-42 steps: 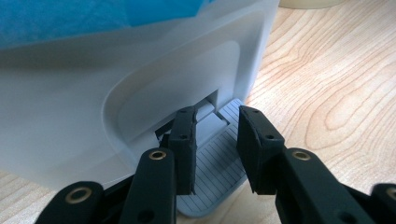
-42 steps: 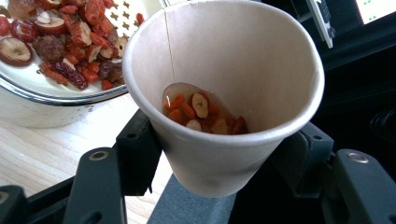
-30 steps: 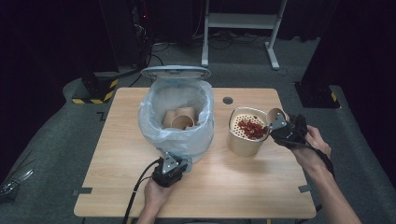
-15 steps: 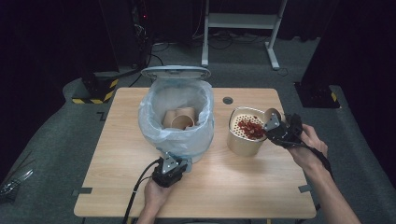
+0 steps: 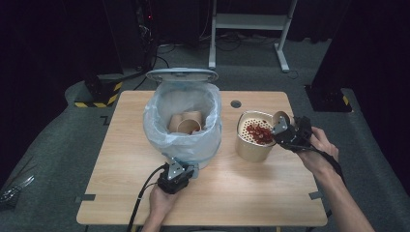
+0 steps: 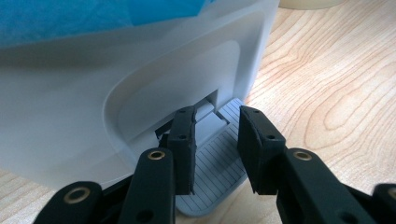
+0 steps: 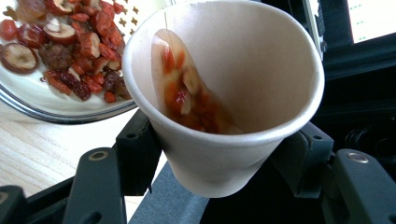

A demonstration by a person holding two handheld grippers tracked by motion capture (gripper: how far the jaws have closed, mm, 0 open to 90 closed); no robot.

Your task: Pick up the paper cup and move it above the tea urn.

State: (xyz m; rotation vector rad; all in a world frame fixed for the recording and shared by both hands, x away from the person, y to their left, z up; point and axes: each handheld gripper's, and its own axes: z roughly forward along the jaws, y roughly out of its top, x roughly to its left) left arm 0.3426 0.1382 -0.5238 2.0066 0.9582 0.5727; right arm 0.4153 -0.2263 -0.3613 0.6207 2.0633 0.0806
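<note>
Right tongs (image 7: 219,154) clamp paper cup (image 7: 224,93), tipped beside strainer pot (image 5: 254,140), 3 o'clock on bench (image 5: 241,188). Left tongs (image 6: 217,140) parted over bin pedal (image 6: 215,177), 6 o'clock.

wooden table (image 5: 232,193) | white desk frame (image 5: 251,21) behind | yellow-black striped block (image 5: 104,94) on grey floor, left

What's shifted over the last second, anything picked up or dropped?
The right gripper has carried its tilted paper cup slightly left, closer over the strainer pot. Nothing was let go. The left gripper stays at the pedal bin; the cups in the bin are unchanged.
</note>
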